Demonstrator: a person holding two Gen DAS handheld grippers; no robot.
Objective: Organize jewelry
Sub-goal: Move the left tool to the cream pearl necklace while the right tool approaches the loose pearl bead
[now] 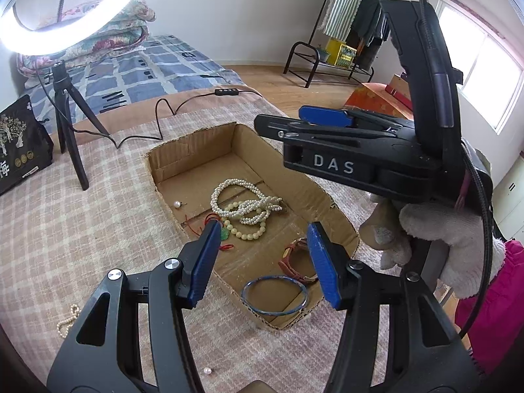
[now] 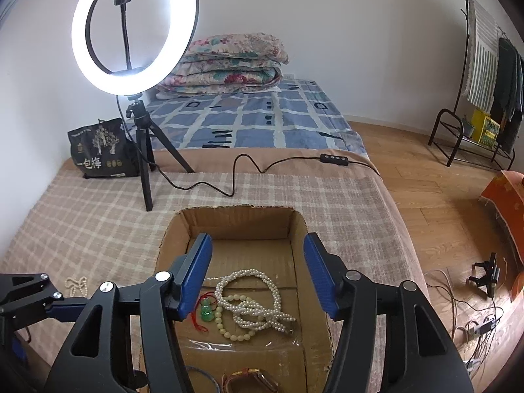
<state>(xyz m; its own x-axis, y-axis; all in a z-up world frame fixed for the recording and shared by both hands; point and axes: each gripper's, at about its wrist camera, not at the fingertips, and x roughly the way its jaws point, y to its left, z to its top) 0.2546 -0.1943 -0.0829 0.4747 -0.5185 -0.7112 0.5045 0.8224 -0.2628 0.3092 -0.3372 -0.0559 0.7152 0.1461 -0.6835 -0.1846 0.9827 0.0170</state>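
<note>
An open cardboard box [image 1: 196, 150] [image 2: 235, 222] lies on the checked bedspread. In it are a white pearl necklace [image 1: 249, 203] [image 2: 258, 304], a pale bead bracelet [image 1: 250, 234] [image 2: 234, 335], a green pendant on red cord [image 1: 225, 233] [image 2: 206, 311], a brown strap watch [image 1: 294, 262] [image 2: 249, 381], a blue bangle [image 1: 275, 298] [image 2: 204, 375] and a loose pearl [image 1: 177, 203]. My left gripper [image 1: 263, 263] is open and empty above the box's near end. My right gripper [image 2: 257, 273] is open and empty over the box; it shows in the left wrist view [image 1: 278, 124].
A small pearl strand [image 1: 68, 319] [image 2: 77, 286] and a single pearl [image 1: 206, 371] lie on the bedspread left of the box. A ring light on a tripod [image 2: 134, 29] with its cable, and a black bag [image 2: 101, 154], stand behind. The bed edge is to the right.
</note>
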